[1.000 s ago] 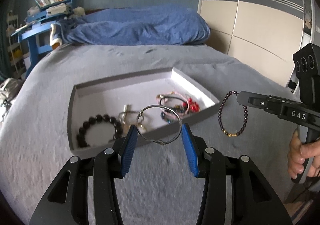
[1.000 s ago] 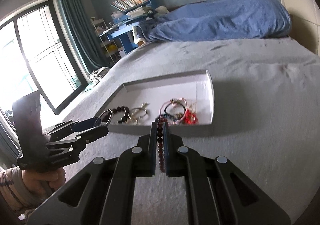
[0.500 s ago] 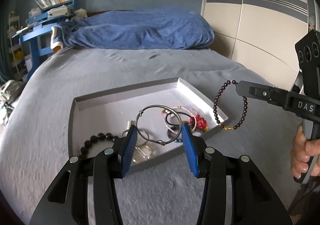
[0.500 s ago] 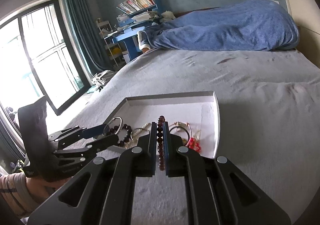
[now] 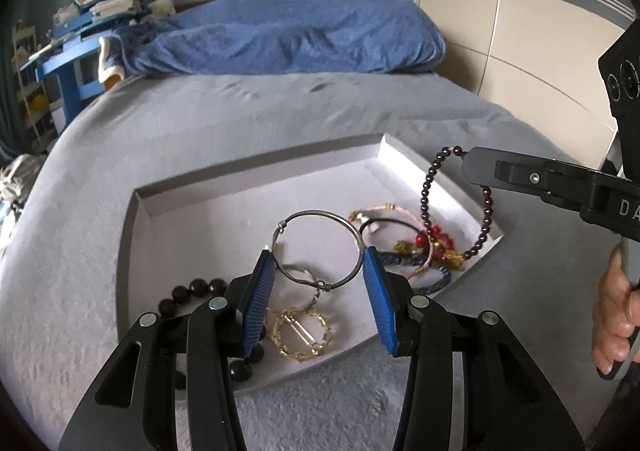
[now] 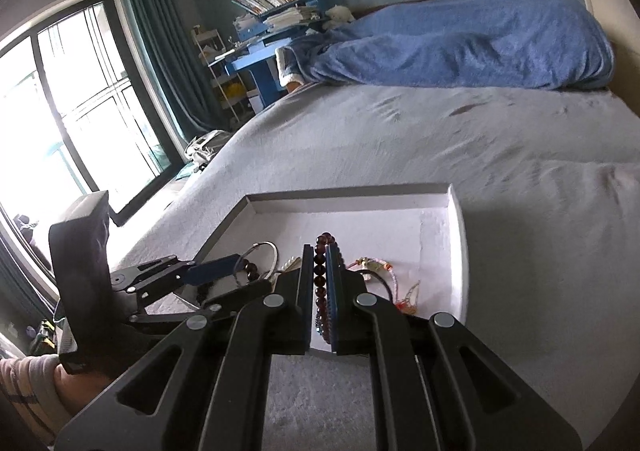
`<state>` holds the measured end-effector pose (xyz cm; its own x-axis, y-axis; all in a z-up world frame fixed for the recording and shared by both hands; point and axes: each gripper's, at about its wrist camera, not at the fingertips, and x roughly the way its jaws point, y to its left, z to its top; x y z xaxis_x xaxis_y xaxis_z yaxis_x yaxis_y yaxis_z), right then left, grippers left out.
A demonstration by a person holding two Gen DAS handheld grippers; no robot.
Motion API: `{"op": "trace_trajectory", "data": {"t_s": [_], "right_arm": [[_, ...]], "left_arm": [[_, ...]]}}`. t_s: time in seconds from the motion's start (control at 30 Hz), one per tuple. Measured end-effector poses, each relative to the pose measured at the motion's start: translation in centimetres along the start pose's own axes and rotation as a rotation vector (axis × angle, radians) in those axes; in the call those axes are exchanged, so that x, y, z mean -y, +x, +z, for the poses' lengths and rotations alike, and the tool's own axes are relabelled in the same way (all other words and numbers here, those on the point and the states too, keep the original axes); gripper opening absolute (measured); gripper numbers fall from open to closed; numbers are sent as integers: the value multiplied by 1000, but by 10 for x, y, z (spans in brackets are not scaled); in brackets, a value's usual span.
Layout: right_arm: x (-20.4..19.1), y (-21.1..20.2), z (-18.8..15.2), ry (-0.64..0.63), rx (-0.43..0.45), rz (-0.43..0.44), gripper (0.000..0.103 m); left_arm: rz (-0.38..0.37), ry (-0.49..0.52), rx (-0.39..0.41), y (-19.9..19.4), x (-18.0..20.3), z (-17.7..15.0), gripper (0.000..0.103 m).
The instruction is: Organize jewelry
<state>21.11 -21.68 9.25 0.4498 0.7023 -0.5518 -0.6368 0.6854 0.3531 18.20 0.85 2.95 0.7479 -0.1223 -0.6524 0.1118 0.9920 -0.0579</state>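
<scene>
- Left wrist view: the left gripper (image 5: 318, 271) hangs over the near half of the tray (image 5: 256, 187), jaws partly apart and clamped on a wire bangle (image 5: 316, 215), one blue pad against each side of the ring.
- The bangle is held up above the tray floor, its twisted joint at the near edge.
- Below it in the tray lie a gold chain ring (image 5: 300, 335), a black bead bracelet (image 5: 192, 291) partly hidden by the fingers, and to the right a tangle of pink cord, red beads and a blue band (image 5: 416, 251).
- At right, the right gripper (image 5: 466, 163) reaches in over the tray's right corner with a garnet bracelet (image 5: 426, 191) dangling from its tip; a hand (image 5: 612, 315) grips its handle.
- The tray sits on a grey bed (image 5: 280, 115), with a blue blanket (image 5: 288, 35) at the far end.
- Right wrist view: the right gripper (image 6: 320, 259) has its jaws nearly together, pinched on the garnet bracelet (image 6: 320, 269), beads showing in the slit.
- It sits over the tray's (image 6: 456, 235) near edge.
- At left, the left gripper (image 6: 240, 271) carries the bangle (image 6: 268, 257) over the tray.
</scene>
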Motion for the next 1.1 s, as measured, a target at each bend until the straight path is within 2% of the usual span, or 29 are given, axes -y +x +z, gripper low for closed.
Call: {"op": "trace_trajectory", "data": {"t_s": [0.23,0.53,0.7,0.77,0.83,0.9,0.97,1.07,1.1], "right_arm": [[10,28,-12,3,-79,-54,6],[26,38,-24,4,-118,-120,6],[27,36,-28,2,-113,-136,7],[27,34,-30,-3,-105,-139,13],[27,30,-30,-3,-94,-136,23],[27,27,-30,-6,-85,-138,38],[27,24,-31,-11,-77,-146,41],[27,19,-32,-12,-69,-148,42],[27,17,-33,-10,-65,-147,45]], "left_arm": [[4,-2,-39,15,-4,-9,47],[8,-12,-52,21,-6,-11,48],[15,-17,-42,20,-6,-10,56],[16,-17,-37,18,-6,-11,59],[17,-20,-27,15,-5,-12,68],[17,-24,-21,12,-5,-13,69],[14,-28,-16,9,-4,-15,69],[9,-39,7,0,-4,-19,81],[2,-43,16,-4,-4,-20,81]]}}
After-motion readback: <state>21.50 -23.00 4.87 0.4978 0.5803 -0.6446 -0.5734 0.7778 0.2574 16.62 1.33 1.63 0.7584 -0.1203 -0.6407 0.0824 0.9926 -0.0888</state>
